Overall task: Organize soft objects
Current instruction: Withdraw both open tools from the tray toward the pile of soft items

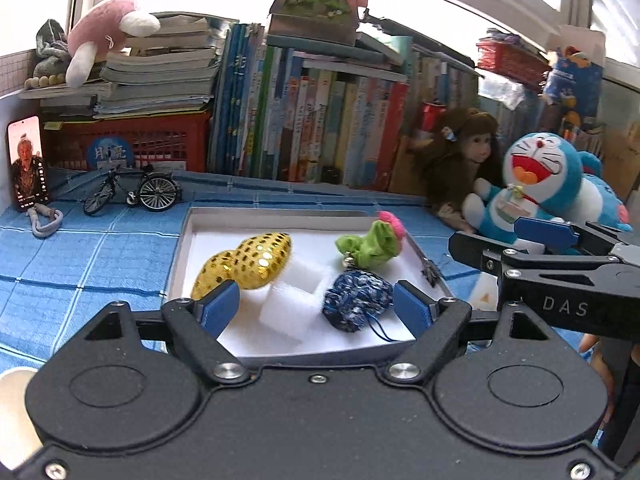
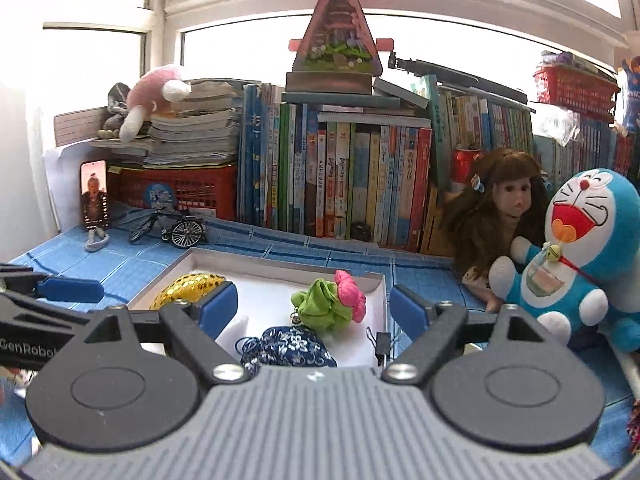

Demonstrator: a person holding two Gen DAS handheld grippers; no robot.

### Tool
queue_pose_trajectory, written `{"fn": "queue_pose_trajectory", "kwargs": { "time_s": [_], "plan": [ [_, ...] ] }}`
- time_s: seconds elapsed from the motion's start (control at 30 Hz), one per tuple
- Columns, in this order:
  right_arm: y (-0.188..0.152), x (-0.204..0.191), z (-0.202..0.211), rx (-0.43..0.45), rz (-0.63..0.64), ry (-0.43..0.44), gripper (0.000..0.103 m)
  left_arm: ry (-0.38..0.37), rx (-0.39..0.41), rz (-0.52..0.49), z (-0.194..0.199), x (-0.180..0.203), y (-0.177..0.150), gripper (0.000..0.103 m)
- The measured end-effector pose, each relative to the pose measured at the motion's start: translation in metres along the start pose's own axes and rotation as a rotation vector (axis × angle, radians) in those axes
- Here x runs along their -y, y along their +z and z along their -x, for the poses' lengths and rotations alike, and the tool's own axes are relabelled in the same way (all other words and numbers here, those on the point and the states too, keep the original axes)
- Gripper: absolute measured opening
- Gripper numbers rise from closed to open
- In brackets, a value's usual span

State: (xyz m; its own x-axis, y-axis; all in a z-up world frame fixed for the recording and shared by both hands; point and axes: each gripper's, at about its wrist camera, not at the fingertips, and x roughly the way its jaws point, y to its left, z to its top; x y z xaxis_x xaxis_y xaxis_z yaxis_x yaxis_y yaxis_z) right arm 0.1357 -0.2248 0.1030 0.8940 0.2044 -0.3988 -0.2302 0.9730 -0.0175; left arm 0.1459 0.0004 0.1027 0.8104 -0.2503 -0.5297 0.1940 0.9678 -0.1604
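Observation:
A shallow white box lies on the blue cloth and holds a gold sequinned heart, a green and pink fabric toy, a blue floral pouch and white foam blocks. My left gripper is open and empty over the box's near edge. My right gripper is open and empty above the box, with the pouch and green toy between its fingers. The heart lies to the left. The right gripper also shows in the left wrist view.
A blue cat plush and a brown-haired doll lean at the right against a row of books. A model bicycle, a phone and a red basket stand at the back left. A pink plush sits on stacked books.

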Motion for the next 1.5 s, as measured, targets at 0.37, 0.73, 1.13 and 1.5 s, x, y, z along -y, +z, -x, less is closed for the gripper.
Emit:
{"fn": "queue_pose_trajectory", "kwargs": {
  "time_s": [0.37, 0.73, 1.13, 1.5],
  "plan": [
    [-0.016, 0.006, 0.031, 0.037, 0.026, -0.012, 0.093, -0.022, 0.049, -0.037, 0.022, 0.013, -0.019, 0.089],
    [-0.037, 0.007, 0.055, 0.051, 0.068, -0.045, 0.094, -0.028, 0.069, -0.074, 0.029, 0.026, -0.043, 0.089],
    [-0.064, 0.010, 0.063, 0.017, 0.055, -0.059, 0.095, -0.031, 0.052, -0.118, 0.032, 0.034, -0.075, 0.089],
    [-0.087, 0.021, 0.062, -0.050, 0.018, -0.083, 0.095, -0.037, 0.016, -0.137, 0.031, 0.036, -0.100, 0.090]
  ]
}}
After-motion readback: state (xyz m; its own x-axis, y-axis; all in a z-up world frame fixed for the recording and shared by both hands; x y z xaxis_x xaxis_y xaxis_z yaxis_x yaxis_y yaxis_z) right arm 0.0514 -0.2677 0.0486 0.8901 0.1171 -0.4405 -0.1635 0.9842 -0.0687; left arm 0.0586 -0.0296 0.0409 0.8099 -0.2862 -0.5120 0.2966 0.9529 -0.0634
